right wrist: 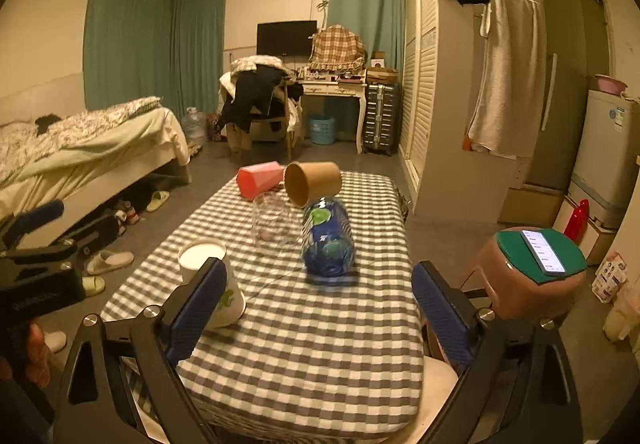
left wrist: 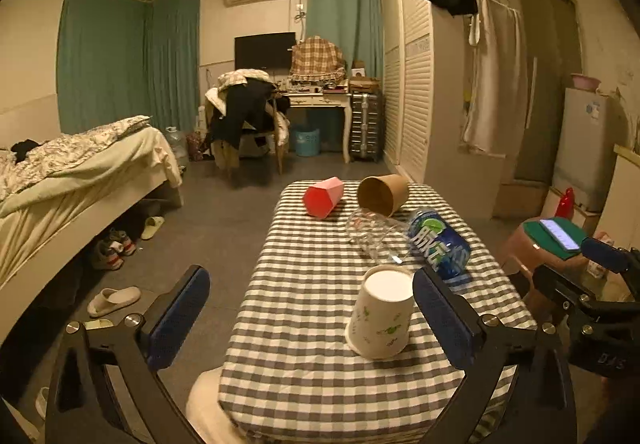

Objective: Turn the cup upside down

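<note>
A white paper cup with green print (left wrist: pixel 380 314) stands upside down on the checked table (left wrist: pixel 304 324), its flat base up. It also shows in the right wrist view (right wrist: pixel 212 276), partly behind that gripper's left finger. My left gripper (left wrist: pixel 310 314) is open and empty; the cup stands just inside its right finger (left wrist: pixel 444 320), apart from it. My right gripper (right wrist: pixel 320 312) is open and empty above the table's near end, with the cup at its left finger (right wrist: pixel 196 308).
Farther back on the table lie a red hexagonal cup (left wrist: pixel 323 196), a brown paper cup (left wrist: pixel 382 195), a clear glass (left wrist: pixel 374 236) and a blue cup (left wrist: pixel 439 242), all on their sides. A stool with a phone (right wrist: pixel 536 268) stands right. A bed (left wrist: pixel 72 179) is left.
</note>
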A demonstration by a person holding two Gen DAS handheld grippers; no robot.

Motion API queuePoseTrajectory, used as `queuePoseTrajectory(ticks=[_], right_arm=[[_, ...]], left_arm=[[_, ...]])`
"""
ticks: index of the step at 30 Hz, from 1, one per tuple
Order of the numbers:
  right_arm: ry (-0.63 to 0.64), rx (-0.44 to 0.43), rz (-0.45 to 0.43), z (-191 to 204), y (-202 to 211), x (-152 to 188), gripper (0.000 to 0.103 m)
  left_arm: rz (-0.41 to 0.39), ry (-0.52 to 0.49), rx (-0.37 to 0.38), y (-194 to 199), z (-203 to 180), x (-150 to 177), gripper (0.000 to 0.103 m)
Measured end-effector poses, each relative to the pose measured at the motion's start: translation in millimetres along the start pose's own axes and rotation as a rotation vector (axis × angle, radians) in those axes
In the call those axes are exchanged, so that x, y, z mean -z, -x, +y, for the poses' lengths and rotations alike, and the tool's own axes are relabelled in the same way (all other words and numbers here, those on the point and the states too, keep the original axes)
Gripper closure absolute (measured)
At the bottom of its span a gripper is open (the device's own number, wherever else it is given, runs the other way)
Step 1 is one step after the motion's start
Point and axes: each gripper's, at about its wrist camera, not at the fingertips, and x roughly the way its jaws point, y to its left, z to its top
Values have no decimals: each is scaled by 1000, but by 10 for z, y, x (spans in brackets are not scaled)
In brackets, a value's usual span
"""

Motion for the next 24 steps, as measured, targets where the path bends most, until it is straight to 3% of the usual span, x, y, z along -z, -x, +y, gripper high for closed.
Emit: queuePoseTrajectory(ticks=[4, 24], right_arm=[[-19, -3, 23, 30, -91, 62, 0], [-24, 34, 58, 112, -276, 90, 0]], left_arm=[[20, 8, -1, -4, 35, 94, 0], [55, 14, -6, -78, 69, 158, 0]])
